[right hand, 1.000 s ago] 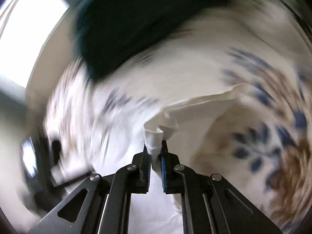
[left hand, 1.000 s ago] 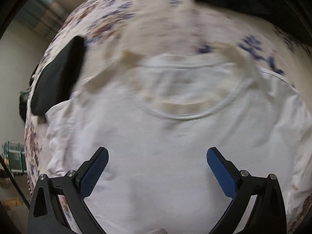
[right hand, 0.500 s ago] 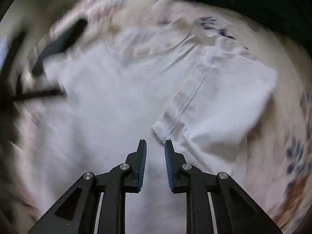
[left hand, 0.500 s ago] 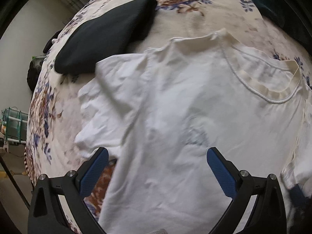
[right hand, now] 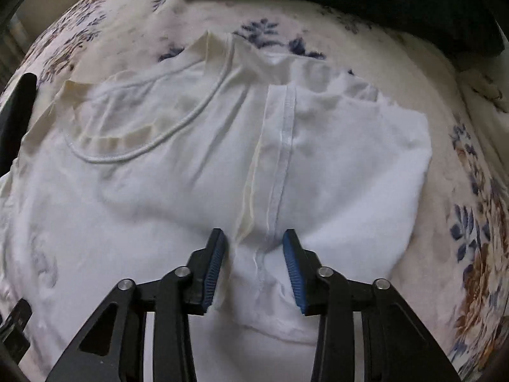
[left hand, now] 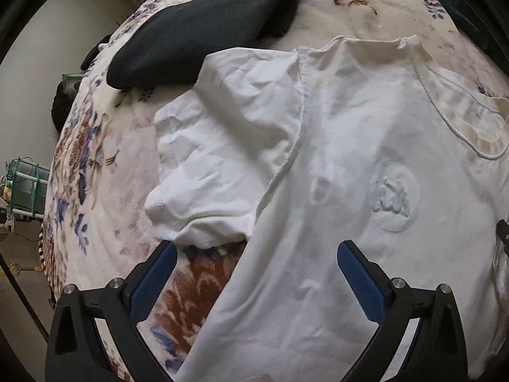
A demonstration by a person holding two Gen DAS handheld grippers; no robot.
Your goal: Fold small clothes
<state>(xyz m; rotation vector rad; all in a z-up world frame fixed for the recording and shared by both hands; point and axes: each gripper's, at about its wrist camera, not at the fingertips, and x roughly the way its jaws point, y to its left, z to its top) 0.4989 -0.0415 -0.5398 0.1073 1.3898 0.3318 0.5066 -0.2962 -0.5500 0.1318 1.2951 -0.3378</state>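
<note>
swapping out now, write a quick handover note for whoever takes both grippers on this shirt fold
Left gripper: jaws wide open, empty, over the white t-shirt beside its crumpled sleeve.
Right gripper: jaws part open and just been closing; they straddle the sleeve seam but do not pinch it.
The shirt lies spread on the floral blanket, neckline at the far end. One sleeve is laid in over the body. A dark folded item lies beyond the shirt.
Left: fold the other sleeve in, then fold the body.
</note>
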